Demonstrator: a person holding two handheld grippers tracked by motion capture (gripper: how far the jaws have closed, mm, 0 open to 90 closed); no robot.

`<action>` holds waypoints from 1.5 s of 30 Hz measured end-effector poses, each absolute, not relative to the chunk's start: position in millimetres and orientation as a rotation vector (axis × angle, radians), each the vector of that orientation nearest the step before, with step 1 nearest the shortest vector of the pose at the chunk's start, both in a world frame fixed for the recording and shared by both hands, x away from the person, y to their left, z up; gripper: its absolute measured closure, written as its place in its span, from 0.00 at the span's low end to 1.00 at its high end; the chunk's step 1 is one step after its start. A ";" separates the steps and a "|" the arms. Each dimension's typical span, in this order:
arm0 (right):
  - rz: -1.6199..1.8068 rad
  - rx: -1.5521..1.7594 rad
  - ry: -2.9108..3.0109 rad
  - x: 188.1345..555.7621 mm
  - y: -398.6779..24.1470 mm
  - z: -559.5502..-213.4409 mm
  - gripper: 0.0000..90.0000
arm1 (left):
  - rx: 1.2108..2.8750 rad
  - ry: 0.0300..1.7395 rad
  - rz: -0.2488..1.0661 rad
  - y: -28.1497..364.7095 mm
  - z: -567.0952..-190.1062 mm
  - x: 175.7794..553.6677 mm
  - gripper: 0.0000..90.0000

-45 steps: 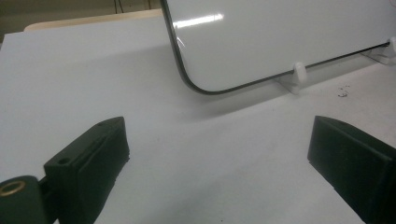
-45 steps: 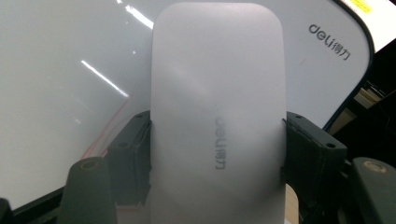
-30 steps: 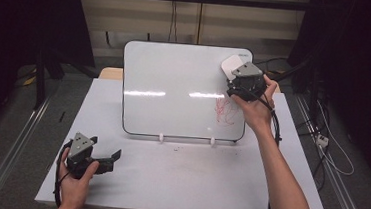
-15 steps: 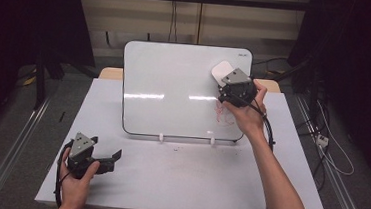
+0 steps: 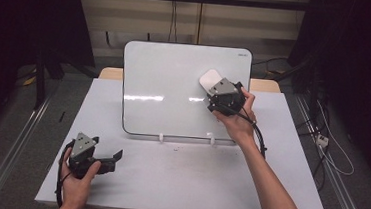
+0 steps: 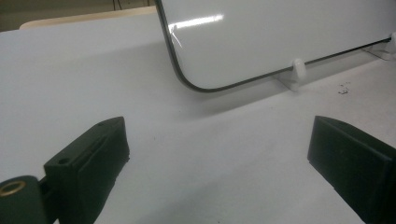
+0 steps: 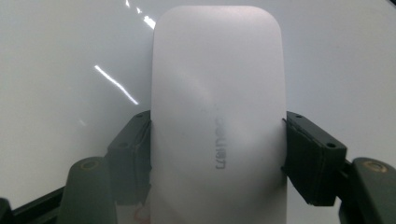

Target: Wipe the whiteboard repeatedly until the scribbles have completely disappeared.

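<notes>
Seen from the high view: a white table [image 5: 177, 184] bearing an upright whiteboard [image 5: 169, 93] propped on two small white clips. Right gripper [image 5: 214, 89] up against the board's right half, clamped on a white eraser [image 5: 209, 80]. Left gripper [image 5: 115, 158] low on the table's near left corner, well apart from the board, jaws wide open with nothing between them.

Closer, from the right gripper view: eraser [image 7: 218, 112] pressed between the two black jaws at its long sides, face flat toward the glossy board [image 7: 56, 70]. Long axis running straight out from the gripper, rounded far end pointing up and leftward across the board in the high view. Pale, smooth, oblong, rounded corners, faint grey lettering along one side, too blurred to read.

From the left gripper view: open jaws over bare table [image 6: 210, 163], the board's dark-rimmed lower corner [image 6: 187, 84] and one clip [image 6: 297, 70] beyond.
</notes>
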State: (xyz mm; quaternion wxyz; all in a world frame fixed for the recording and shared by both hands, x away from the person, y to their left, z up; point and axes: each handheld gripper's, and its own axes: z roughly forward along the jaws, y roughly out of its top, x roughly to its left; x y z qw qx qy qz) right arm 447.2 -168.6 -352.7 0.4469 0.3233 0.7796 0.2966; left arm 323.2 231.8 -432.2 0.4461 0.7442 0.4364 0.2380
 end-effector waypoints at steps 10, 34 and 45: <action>0.727 0.746 1.966 439.5 -152.4 -362.0 0.35 | 1.843 1.082 0.591 231.8 -432.1 322.9 0.06; 0.730 0.812 1.913 457.3 -169.9 -340.0 0.35 | 1.833 1.086 0.590 235.5 -431.7 322.3 0.06; 0.732 0.896 1.856 473.3 -188.3 -319.5 0.35 | 1.829 1.086 0.592 236.8 -431.3 322.0 0.06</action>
